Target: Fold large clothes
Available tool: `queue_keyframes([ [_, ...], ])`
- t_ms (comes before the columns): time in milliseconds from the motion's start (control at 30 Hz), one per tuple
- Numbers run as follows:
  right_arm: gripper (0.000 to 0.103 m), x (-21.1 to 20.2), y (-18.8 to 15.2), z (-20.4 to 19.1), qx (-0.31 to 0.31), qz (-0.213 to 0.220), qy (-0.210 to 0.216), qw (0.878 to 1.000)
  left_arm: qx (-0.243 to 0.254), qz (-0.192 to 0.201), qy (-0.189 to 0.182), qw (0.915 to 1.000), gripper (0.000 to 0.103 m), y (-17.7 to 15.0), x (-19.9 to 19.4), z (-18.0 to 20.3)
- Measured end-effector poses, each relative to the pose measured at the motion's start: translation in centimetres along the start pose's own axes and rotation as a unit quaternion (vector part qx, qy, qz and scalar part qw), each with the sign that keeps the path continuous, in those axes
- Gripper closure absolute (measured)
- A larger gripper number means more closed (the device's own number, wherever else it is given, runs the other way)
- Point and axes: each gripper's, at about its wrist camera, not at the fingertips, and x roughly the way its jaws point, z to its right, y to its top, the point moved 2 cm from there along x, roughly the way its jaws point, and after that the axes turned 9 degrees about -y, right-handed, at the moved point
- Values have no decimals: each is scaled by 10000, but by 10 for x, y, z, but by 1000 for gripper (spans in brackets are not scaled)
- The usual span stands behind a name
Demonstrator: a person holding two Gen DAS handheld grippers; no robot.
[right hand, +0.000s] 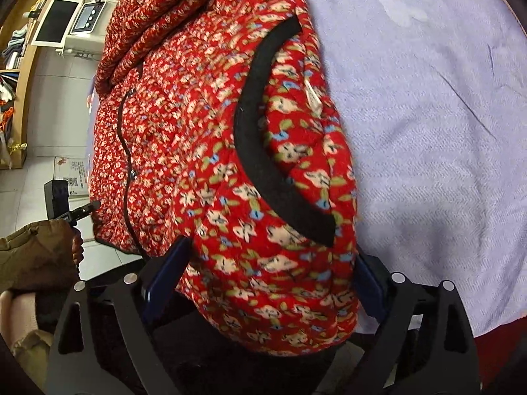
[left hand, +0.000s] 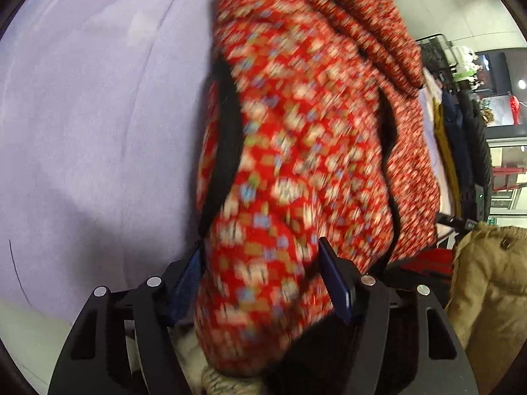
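- On the left of your left wrist view the lavender cloth (left hand: 92, 125) covers the table, bare of other things on that side.
- Your red floral padded jacket (left hand: 296, 151) lies bunched on that cloth, running from near you up toward the far edge of the table, black trim (left hand: 227, 151) along its left side.
- Your left hand-held gripper (left hand: 260, 270) has a thick fold of the jacket between its blue pads (left hand: 336, 279); the fabric bulges over both, so it looks clenched on the jacket, though the blur keeps the contact unclear.
- To the right, a tan coat sleeve (left hand: 487, 296) shows, with hanging garments (left hand: 461, 138) beyond the table's edge.
- In your right wrist view a tan sleeve (right hand: 33, 250) and fingers (right hand: 77, 247) hold the other tool at the left.
- Your right hand-held gripper (right hand: 273, 273) straddles the jacket's (right hand: 184, 151) near end just below the curved black pocket trim (right hand: 260, 151); both pads (right hand: 164, 270) lie against the cloth, grasping a wide wad.
- On the right the lavender cloth (right hand: 428, 131) stretches to the table's far edge.
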Motion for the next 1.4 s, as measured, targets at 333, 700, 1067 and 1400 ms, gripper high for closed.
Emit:
queue_keyframes([
  [333, 14, 15, -4, 4, 23, -304, -299, 9991, -129, 93, 119, 9998, 36, -12, 22, 7],
  [700, 82, -3, -26, -18, -697, -457, -526, 9951, 150, -228, -252, 9993, 75, -28, 9, 24],
  [1067, 86, -14, -37, -24, -274, -468, -18, 9985, 44, -403, -359, 9985, 83, -25, 4, 31],
  [1400, 87, -68, 54, -77, -579, 472, 1036, 9918, 724, 767, -835, 9909, 84, 61, -42, 99],
])
